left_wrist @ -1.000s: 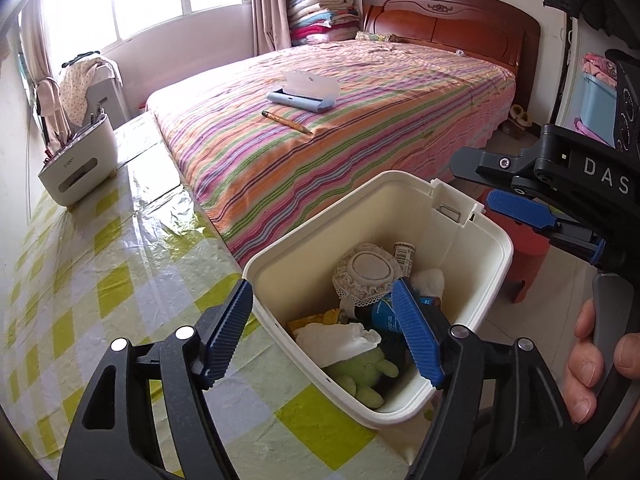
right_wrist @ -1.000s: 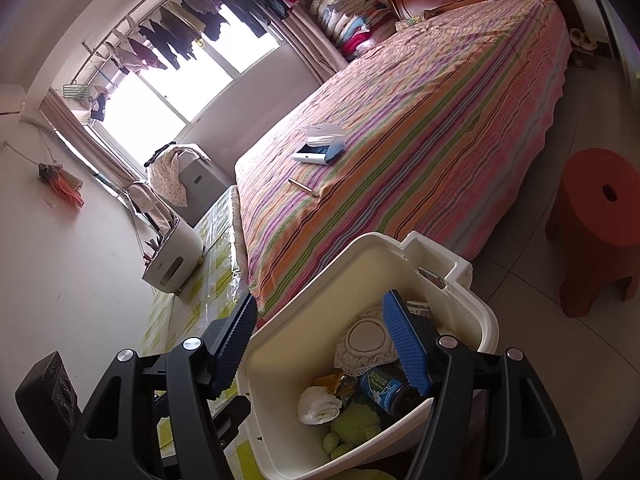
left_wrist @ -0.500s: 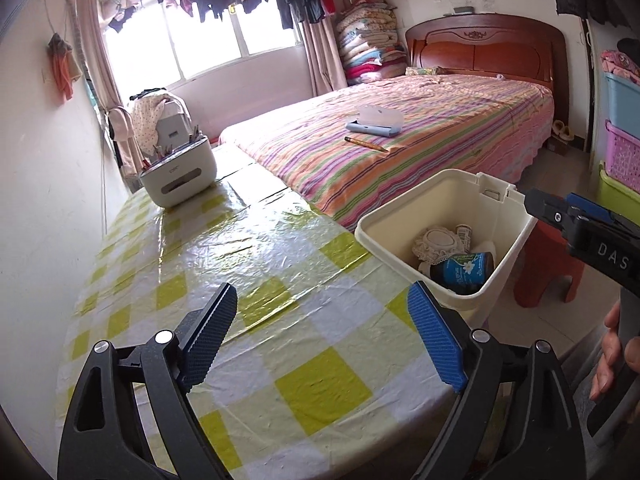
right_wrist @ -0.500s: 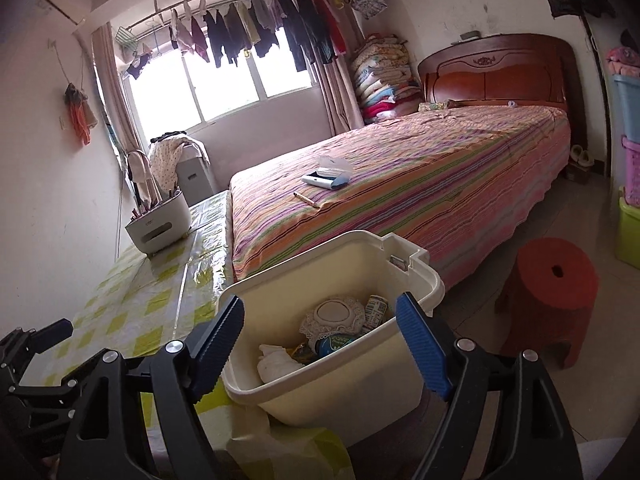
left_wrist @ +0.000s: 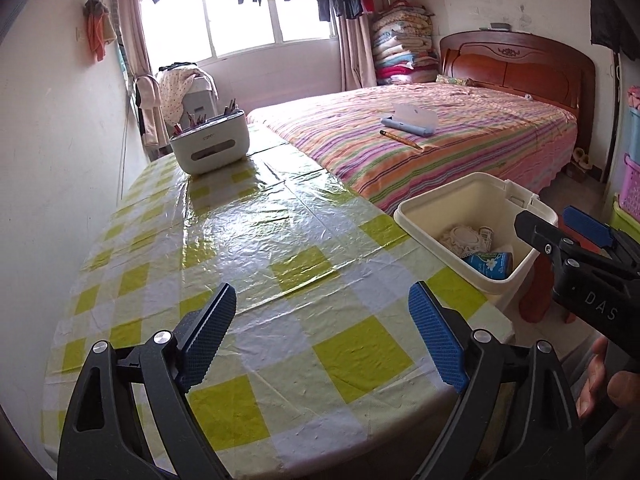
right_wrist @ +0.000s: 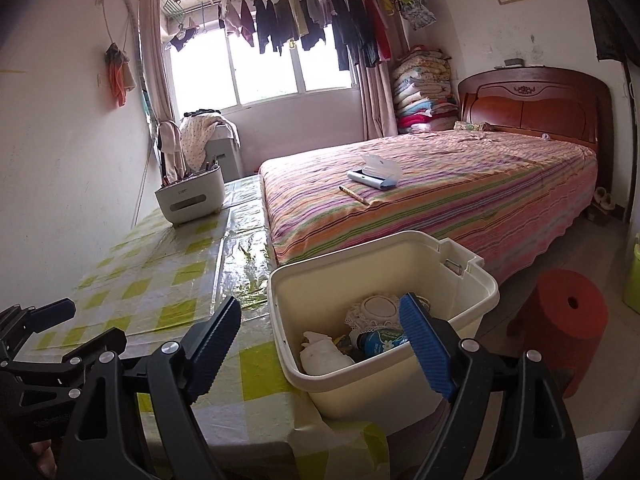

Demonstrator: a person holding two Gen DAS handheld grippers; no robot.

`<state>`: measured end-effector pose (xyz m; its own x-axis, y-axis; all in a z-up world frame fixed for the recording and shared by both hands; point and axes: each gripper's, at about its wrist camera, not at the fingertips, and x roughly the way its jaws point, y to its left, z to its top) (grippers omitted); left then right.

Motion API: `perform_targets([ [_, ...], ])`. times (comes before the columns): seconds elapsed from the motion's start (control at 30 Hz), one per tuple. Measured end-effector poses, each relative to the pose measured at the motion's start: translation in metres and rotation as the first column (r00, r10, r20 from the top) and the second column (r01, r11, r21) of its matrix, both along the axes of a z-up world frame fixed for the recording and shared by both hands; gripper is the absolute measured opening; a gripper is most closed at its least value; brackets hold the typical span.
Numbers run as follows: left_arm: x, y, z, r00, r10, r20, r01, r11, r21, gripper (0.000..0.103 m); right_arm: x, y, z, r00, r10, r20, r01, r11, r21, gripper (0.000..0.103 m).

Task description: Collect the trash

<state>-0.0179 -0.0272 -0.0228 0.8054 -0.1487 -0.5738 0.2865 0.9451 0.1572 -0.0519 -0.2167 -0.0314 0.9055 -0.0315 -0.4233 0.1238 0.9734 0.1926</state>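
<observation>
Trash fills the cream bin; both grippers' fingers spread, empty.

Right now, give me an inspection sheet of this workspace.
Surface: table under a shiny yellow-check cloth, bare in the middle.
Job's things: cream bin beside the table's edge, holding a white wad, a blue can, a lacy lid.
Clutter: white caddy with pencils at the table's far end; on the bed, a case and a pencil.
Grippers: left gripper and right gripper both open, nothing between the jaws.
Cables: nothing seen.
Surroundings: red stool, hanging laundry, folded quilts.
</observation>
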Motion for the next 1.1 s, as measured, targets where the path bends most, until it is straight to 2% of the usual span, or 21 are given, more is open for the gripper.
perform_targets([
  [0.27, 0.0, 0.0, -0.004, 1.0, -0.001, -0.024, 0.001, 1.0, -0.007, 0.087, 0.0, 0.007, -0.001, 1.0, 0.002, -0.016, -0.002, 1.0, -0.009, 0.079],
  [1.1, -0.003, -0.017, -0.02, 0.996, -0.054, -0.078, 0.057, 0.998, 0.034, 0.087, 0.002, 0.007, -0.005, 1.0, 0.002, -0.028, -0.002, 1.0, 0.006, 0.08],
])
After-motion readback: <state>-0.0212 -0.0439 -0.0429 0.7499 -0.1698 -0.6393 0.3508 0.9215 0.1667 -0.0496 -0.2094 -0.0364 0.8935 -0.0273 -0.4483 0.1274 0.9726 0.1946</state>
